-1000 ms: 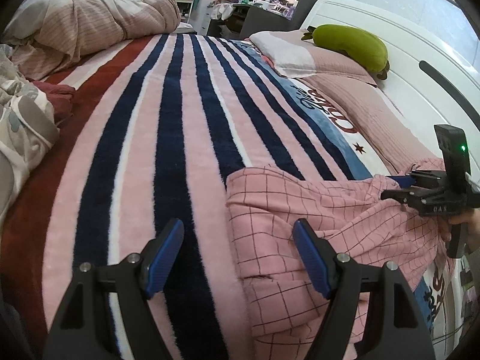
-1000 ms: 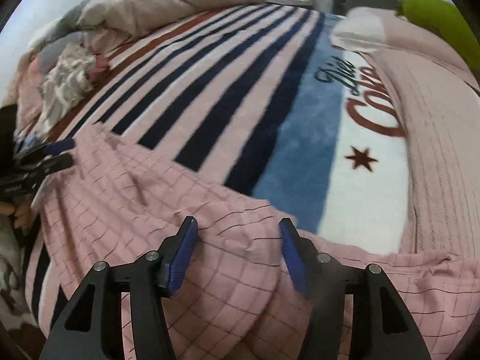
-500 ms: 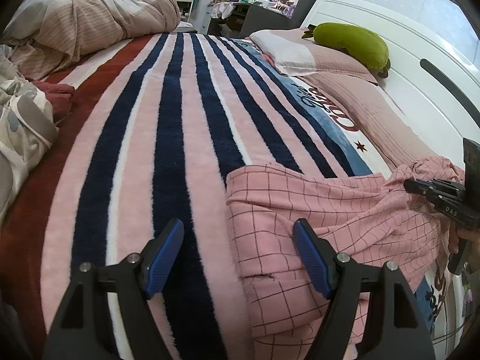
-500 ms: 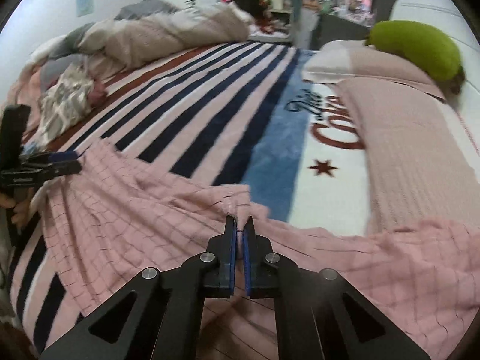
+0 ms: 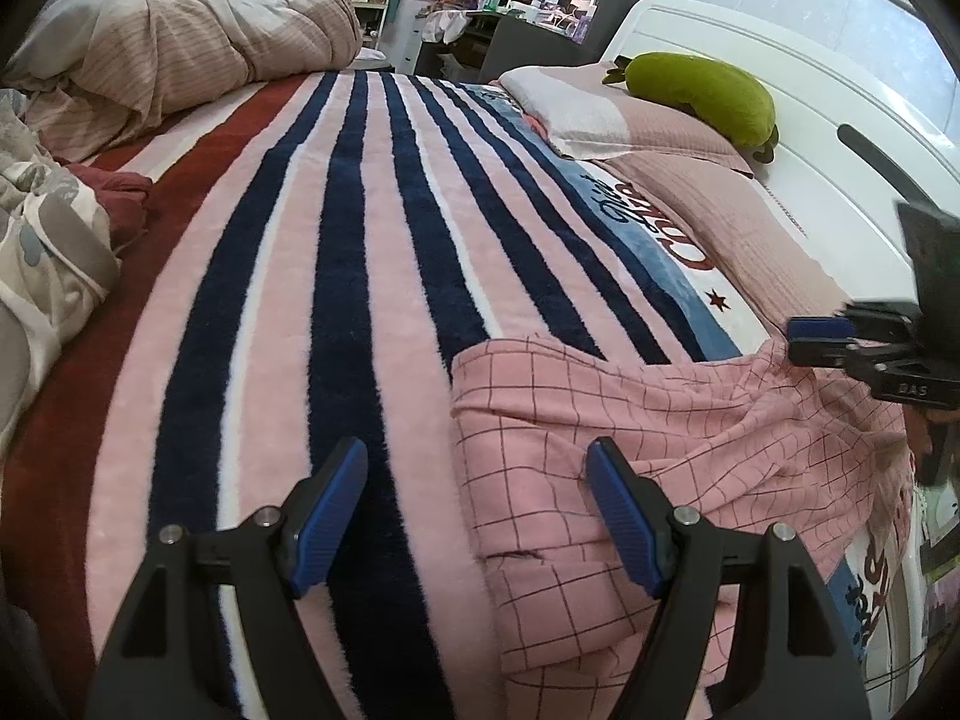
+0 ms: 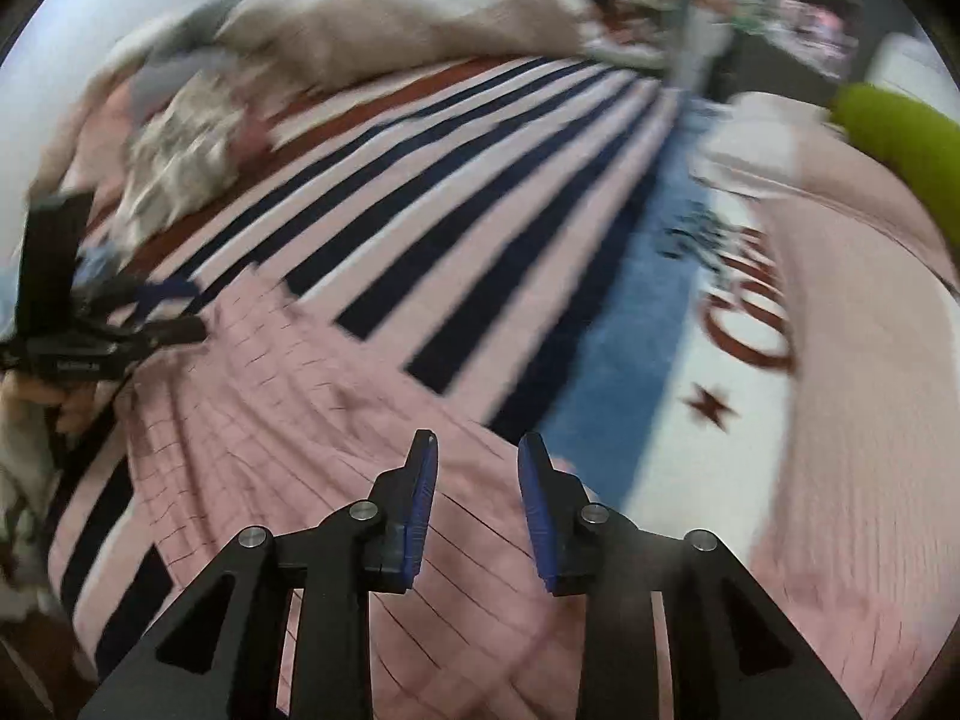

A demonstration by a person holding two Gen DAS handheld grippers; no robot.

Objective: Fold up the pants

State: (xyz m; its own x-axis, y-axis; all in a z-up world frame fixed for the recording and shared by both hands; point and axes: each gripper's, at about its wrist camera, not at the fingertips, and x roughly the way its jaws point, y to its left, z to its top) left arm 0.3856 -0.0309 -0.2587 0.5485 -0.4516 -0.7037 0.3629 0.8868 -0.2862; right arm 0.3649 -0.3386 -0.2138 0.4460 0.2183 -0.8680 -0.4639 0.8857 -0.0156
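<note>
Pink checked pants lie spread and wrinkled on the striped blanket, also in the right wrist view. My left gripper is open and empty, hovering over the pants' near left edge; its right finger is above the cloth. It shows at the left of the right wrist view. My right gripper is partly open and empty just above the pants' far end; that view is blurred by motion. It shows at the right edge of the left wrist view.
The striped pink, navy and red blanket covers the bed. A crumpled duvet lies at the far end, bunched clothes at the left, pillows and a green plush by the white headboard.
My right gripper shut on a fold of the pants half a second ago, and has now opened, let go and lifted. The left gripper has stayed open and still.
</note>
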